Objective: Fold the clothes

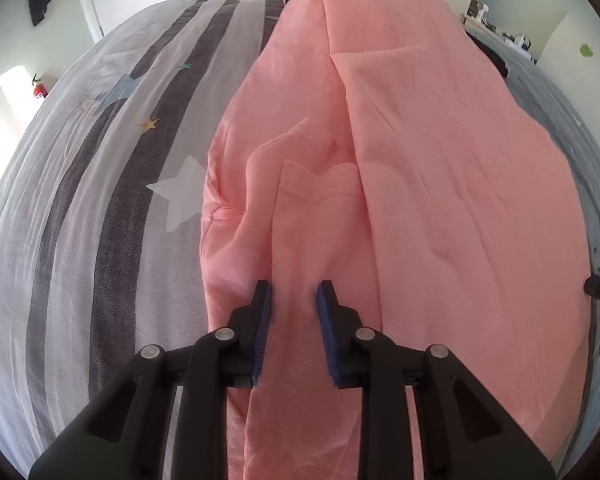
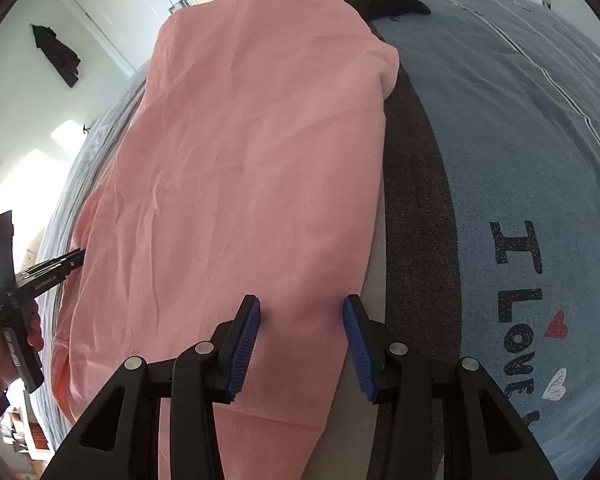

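Directly under both grippers lies a pink garment [image 1: 420, 184], spread along a bed. Its long axis runs from the near edge, where the tools are, away toward the far wall with the white door [image 2: 112, 12], narrowing with distance in both wrist views.

Seen from the left wrist, the left gripper [image 1: 294, 294] points steeply down at the near end of the garment. A loose fold of the pink cloth rises between its blue pads [image 1: 263, 320], which stand a little apart; whether they actually pinch the cloth cannot be told. To its left the striped bedcover with stars [image 1: 112, 168] is bare.

Seen from the right wrist, the right gripper [image 2: 302, 308] hangs over the garment's near right edge with its jaws apart; pink cloth shows in the gap, and no pad clearly presses on it. Just right of that edge runs a dark brown band [image 2: 416, 200], then a blue blanket printed with "I LOVE" [image 2: 532, 184]. At the far left of this view, a hand [image 2: 4, 344] holds the other tool at the garment's left edge.
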A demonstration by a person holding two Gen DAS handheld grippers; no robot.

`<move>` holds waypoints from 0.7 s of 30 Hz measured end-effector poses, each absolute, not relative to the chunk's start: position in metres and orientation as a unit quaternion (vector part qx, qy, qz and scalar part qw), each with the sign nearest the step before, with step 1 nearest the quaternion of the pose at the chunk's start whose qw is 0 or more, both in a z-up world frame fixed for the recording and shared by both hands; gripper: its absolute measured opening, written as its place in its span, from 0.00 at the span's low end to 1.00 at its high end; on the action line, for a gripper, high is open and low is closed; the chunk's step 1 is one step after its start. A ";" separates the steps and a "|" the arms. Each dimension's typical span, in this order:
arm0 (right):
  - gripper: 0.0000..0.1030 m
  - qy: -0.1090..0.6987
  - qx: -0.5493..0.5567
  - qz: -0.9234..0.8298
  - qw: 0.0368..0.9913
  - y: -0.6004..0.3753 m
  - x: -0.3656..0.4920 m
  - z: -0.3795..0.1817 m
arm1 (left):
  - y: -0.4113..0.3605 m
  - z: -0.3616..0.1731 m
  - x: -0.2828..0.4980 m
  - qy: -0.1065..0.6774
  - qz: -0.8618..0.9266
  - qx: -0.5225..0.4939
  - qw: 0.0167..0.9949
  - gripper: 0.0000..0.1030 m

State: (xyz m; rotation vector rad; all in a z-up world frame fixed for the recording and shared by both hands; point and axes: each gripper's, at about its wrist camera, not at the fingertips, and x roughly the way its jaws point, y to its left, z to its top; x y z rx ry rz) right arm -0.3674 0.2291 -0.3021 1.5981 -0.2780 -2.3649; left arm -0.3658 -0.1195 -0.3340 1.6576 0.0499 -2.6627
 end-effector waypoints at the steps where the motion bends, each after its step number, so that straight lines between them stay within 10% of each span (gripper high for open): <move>1: 0.38 -0.098 0.552 -0.817 0.134 0.231 -0.367 -0.302 | -0.121 -0.333 -0.365 0.016 -0.850 0.526 0.007 0.22; 5: 0.38 -0.105 0.555 -0.815 0.130 0.235 -0.368 -0.304 | -0.118 -0.342 -0.366 0.002 -0.843 0.538 0.003 0.21; 7: 0.38 -0.103 0.554 -0.816 0.129 0.233 -0.368 -0.303 | -0.117 -0.340 -0.367 0.005 -0.841 0.541 -0.009 0.01; 21: 0.38 -0.086 0.547 -0.820 0.146 0.197 -0.357 -0.279 | -0.323 -0.215 -0.258 0.132 -0.862 0.470 0.137 0.01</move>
